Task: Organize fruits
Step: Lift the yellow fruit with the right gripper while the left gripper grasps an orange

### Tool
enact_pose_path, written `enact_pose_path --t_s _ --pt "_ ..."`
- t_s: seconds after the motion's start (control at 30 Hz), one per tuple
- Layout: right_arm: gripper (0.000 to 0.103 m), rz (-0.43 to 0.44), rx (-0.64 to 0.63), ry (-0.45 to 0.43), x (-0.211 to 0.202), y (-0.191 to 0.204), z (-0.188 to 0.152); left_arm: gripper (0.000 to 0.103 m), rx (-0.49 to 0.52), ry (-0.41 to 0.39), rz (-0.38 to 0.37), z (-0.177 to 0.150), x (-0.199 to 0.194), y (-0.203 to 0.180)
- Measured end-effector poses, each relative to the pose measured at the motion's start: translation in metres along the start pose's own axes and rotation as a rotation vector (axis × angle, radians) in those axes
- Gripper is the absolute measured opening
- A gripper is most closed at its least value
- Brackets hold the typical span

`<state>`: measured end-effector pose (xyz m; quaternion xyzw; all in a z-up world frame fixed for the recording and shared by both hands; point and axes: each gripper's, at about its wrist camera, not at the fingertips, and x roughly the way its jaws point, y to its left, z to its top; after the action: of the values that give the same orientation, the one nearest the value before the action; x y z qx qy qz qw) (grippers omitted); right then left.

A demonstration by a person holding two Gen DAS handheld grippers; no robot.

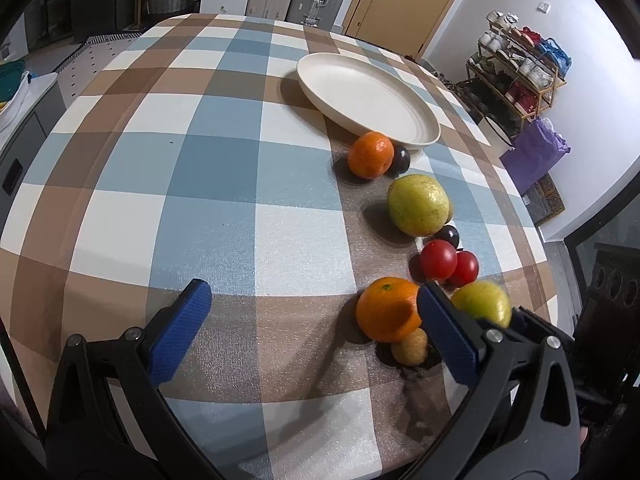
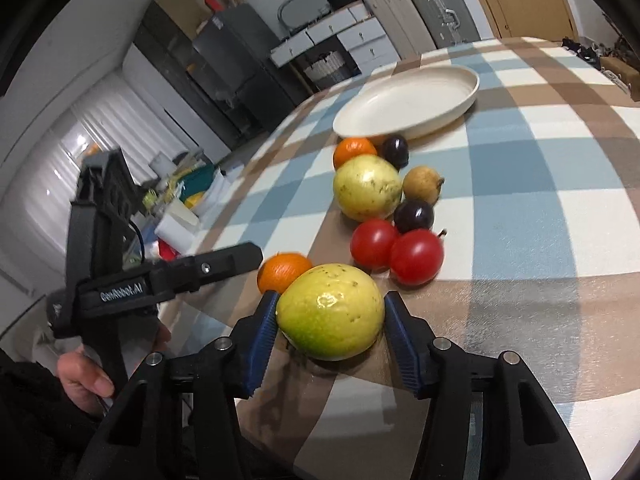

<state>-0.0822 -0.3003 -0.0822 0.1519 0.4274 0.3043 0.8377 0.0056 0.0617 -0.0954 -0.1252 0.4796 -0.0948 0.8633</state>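
The near guava (image 2: 330, 312) is clamped between the right tongs (image 2: 330, 334), presumably for transfer. The left tongs (image 1: 316, 332) are held released beside the orange (image 1: 386, 308). Remaining fruit is lined toward the empty plate (image 2: 420, 120) on the tabletop (image 1: 224, 184).

We see fruit crowding a line from the plate (image 1: 428, 136) down the cloth: far orange (image 1: 370, 155), plum (image 1: 401, 159), big guava (image 1: 418, 205), two tomatoes (image 1: 438, 260), near orange (image 1: 388, 309). Left of that line the checked tablecloth (image 1: 180, 184) lies open for a gripper to pass
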Motion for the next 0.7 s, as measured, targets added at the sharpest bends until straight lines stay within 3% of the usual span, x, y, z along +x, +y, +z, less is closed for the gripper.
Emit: enact_pose_path --t_s 0.23,0.5,0.6,0.67,0.7 --pt "0.053 0.003 0.015 -0.086 -0.021 -0.003 0.01 0.102 0.03 0.027 -0.079 -0.004 0.002 -0.011" --pt "0.053 0.005 0.053 -0.102 -0.026 -0.017 0.011 0.098 0.043 0.067 -0.095 -0.005 0.02 -0.018" --pt "0.053 0.012 0.057 -0.1 -0.026 -0.018 0.01 0.09 0.064 0.066 -0.088 -0.006 0.021 -0.022" --pt "0.053 0.013 0.058 -0.098 -0.025 -0.019 0.01 0.072 0.072 0.062 -0.085 -0.006 0.021 -0.024" --pt "0.053 0.014 0.061 -0.097 -0.025 -0.02 0.01 0.068 0.075 0.064 -0.103 -0.006 0.021 -0.024"
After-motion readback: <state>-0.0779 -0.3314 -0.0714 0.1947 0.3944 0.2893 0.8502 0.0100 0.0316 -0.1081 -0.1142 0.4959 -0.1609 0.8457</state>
